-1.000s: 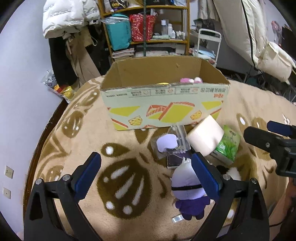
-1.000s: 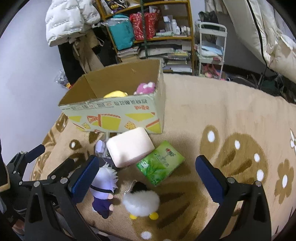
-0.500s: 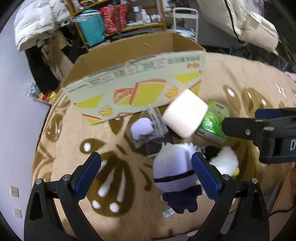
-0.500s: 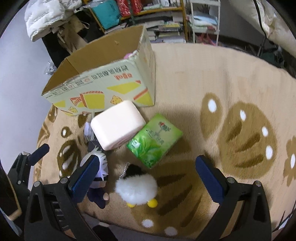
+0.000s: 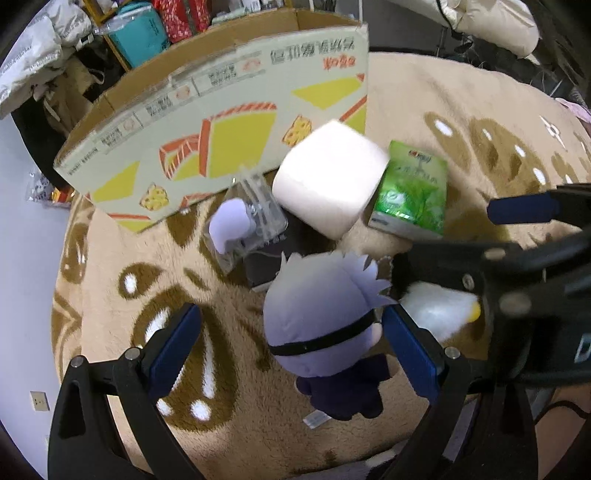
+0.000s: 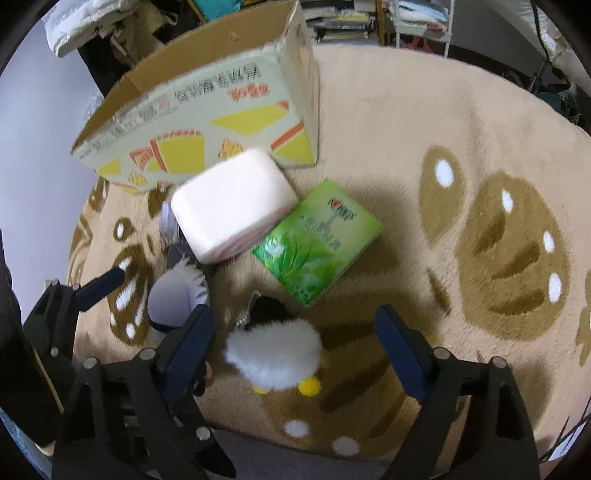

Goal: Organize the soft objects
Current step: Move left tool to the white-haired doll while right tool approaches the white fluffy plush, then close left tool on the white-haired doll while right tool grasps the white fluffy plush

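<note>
A plush doll (image 5: pixel 321 321) with pale lilac hair and a dark body lies on the rug between the fingers of my open left gripper (image 5: pixel 291 350), nearer its right finger; nothing touches it. My right gripper (image 6: pixel 293 345) straddles a white fluffy plush (image 6: pixel 273 354) with yellow feet. Its jaws are closing, with gaps left on both sides of the toy. A pink tissue pack (image 6: pixel 232 210) and a green tissue pack (image 6: pixel 317 240) lie just beyond the toys. Behind them stands the open cardboard box (image 5: pixel 221 122).
A clear plastic packet (image 5: pixel 243 225) with a lilac item lies beside the box, on a dark flat card (image 5: pixel 262 266). The beige rug (image 6: pixel 424 147) with brown patterns stretches bare to the right. Shelves (image 5: pixel 166 26), a white jacket (image 6: pixel 88 26) and a cart stand behind the box.
Both grippers have come down and tilted further down over the toys. The doll now lies between the left fingers, the white plush between the right fingers, which stand closer together.
</note>
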`<action>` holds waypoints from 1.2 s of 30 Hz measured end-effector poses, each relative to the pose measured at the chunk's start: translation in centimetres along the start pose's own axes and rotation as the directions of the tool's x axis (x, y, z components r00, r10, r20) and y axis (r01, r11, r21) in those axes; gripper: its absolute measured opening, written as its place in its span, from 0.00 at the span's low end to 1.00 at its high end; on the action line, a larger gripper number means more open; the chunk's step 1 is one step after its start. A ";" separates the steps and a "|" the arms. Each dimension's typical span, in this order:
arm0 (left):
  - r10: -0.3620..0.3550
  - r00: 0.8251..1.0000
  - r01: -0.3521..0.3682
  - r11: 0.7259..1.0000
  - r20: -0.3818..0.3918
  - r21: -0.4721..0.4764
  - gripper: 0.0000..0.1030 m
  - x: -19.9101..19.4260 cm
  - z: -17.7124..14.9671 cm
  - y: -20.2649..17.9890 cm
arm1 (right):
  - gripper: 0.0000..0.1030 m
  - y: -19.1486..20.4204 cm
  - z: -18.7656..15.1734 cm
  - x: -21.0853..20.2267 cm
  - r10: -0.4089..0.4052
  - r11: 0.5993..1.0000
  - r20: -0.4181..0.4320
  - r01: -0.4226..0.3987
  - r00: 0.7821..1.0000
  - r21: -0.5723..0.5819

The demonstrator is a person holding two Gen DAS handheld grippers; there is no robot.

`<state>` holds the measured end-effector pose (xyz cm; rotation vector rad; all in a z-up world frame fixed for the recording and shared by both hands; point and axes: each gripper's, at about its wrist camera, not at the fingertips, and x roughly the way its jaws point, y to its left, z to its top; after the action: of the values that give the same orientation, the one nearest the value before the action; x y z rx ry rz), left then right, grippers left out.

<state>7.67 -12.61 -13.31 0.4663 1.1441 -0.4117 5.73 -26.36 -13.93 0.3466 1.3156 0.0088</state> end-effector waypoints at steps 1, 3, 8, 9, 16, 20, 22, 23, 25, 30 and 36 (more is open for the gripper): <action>-0.004 1.000 0.004 1.000 -0.011 -0.004 0.94 0.2 0.0 0.1 | 0.89 0.0 -0.1 0.3 0.000 1.000 -0.012 -0.001 1.000 -0.001; -0.006 0.999 0.006 1.000 -0.031 -0.013 0.94 0.7 0.0 0.3 | 0.82 0.1 -0.1 0.7 0.000 1.000 -0.033 0.000 0.999 -0.006; -0.004 0.998 0.003 1.000 -0.068 -0.020 0.94 1.7 -0.1 0.4 | 0.79 0.4 -0.3 1.8 0.006 1.000 -0.078 -0.007 0.997 -0.017; -0.003 0.997 0.002 1.000 -0.074 -0.021 0.94 1.9 0.0 0.4 | 0.78 0.4 -0.4 1.9 0.008 1.000 -0.083 -0.010 0.997 -0.019; 0.000 0.994 -0.002 1.000 -0.106 -0.023 0.94 3.1 0.0 0.9 | 0.64 0.9 -0.7 2.7 0.021 0.999 -0.116 -0.024 0.993 -0.030; 0.000 0.994 -0.002 1.000 -0.113 -0.019 0.94 3.4 0.0 0.8 | 0.62 1.1 -0.6 3.0 0.019 0.999 -0.127 -0.023 0.992 -0.031; 0.001 0.993 -0.003 1.000 -0.118 -0.018 0.94 3.6 0.1 1.0 | 0.62 1.2 -0.7 3.1 0.017 0.999 -0.131 -0.022 0.991 -0.034; 0.001 0.993 -0.003 1.000 -0.121 -0.017 0.94 3.8 0.1 1.0 | 0.62 1.3 -0.7 3.2 0.016 0.999 -0.134 -0.021 0.991 -0.036; -0.002 0.992 -0.001 1.000 -0.126 -0.018 0.94 4.3 0.0 1.2 | 0.62 1.5 -0.7 3.5 0.011 0.999 -0.141 -0.017 0.990 -0.042; 0.002 0.991 -0.003 1.000 -0.136 -0.010 0.94 4.9 -0.3 0.9 | 0.62 2.7 -0.9 4.9 -0.006 0.998 -0.159 -0.003 0.987 -0.058; 0.013 0.991 -0.013 1.000 -0.135 0.005 0.94 5.1 -0.5 -0.1 | 0.55 3.6 -1.1 5.2 -0.014 0.997 -0.157 0.002 0.987 -0.077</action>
<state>9.07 -12.80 -18.28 0.5109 1.2710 -0.3755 6.72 -21.64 -18.18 0.2793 1.4691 0.0809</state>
